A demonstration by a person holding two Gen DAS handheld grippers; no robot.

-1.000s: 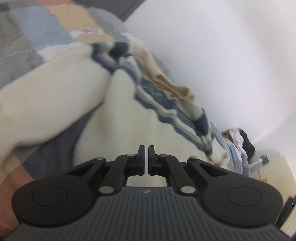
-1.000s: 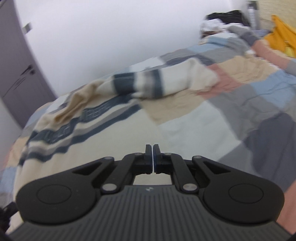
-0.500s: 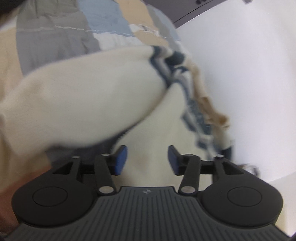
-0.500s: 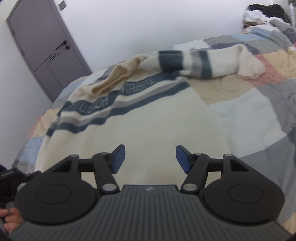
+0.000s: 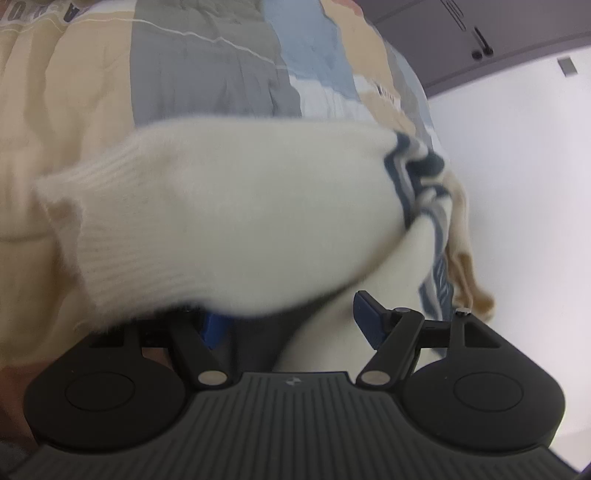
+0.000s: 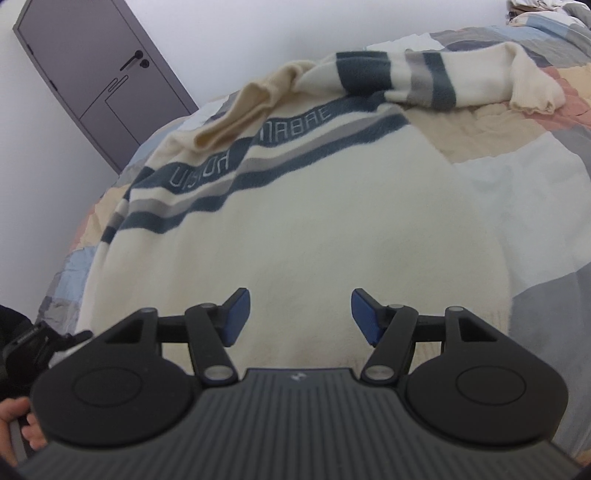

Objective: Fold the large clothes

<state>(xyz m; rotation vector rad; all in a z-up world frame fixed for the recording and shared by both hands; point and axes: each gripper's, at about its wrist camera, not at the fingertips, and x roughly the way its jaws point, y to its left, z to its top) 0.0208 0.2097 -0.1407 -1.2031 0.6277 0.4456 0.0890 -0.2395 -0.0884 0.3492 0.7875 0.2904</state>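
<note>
My left gripper (image 5: 291, 325) hovers close over a cream sweater (image 6: 295, 229) spread on a patchwork quilt (image 6: 517, 155), its blue-padded fingers (image 5: 365, 317) spread wide and released, holding nothing. A cream sleeve (image 5: 229, 221) with a ribbed cuff lies directly ahead of those fingers and drapes over the tip of the left-hand one, so that only a sliver of its blue pad shows beneath the knit; whether the cloth touches that pad I cannot tell, since this part is blurred. Ahead and to the right of the fingers the sleeve meets bunched navy and grey stripes and a tan fold of fabric.

My right gripper (image 6: 297, 317) is likewise released, both blue pads (image 6: 236, 314) far apart and empty. The sweater's plain cream body fills the space between and ahead of those fingers, lying flat on the quilt. Farther ahead runs a navy and grey stripe band with lettering, and beyond it, to the right, the other sleeve (image 6: 443, 81) stretches across the quilt, striped near the shoulder and ending in a cream cuff. A tan neckline fold lies ahead and left of the fingers. A grey door (image 6: 99, 81) stands in the white wall at far left, and a heap of clothes (image 6: 535, 7) sits at the far right of the bed.
</note>
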